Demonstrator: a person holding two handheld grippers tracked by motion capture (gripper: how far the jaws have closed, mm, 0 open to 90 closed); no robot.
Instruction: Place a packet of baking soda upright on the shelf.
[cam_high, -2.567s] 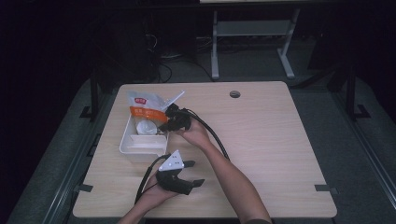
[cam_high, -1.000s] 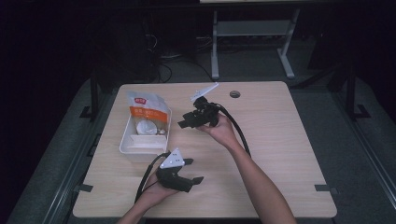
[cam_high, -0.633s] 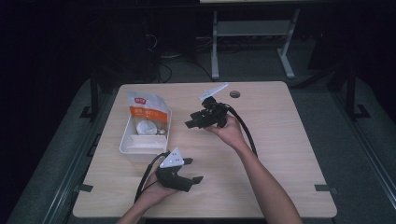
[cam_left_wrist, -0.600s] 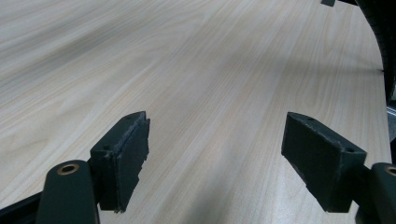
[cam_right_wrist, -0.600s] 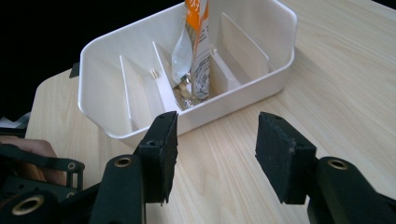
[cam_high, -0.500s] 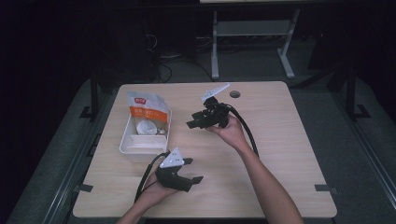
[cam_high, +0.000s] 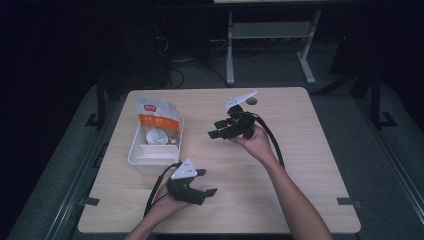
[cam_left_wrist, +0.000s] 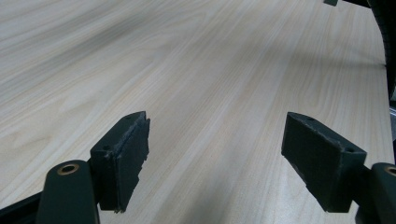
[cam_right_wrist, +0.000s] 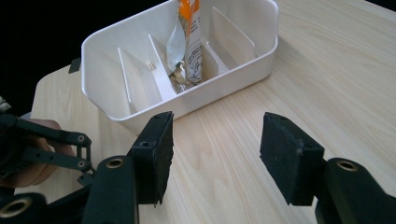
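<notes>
Two grippers sit apart over the table (cam_high: 300, 165), both with jaws spread and nothing between them. The right gripper (cam_high: 218, 134) is held raised near the table's middle, forearm angled in from the lower right, jaws aimed at the white bin (cam_high: 142, 154). The left gripper (cam_high: 204, 183) rests low near the front edge, just in front of the bin. An orange snack bag (cam_high: 157, 120) stands in the bin's far compartment by the left edge. Bare wood lies open to the right.
</notes>
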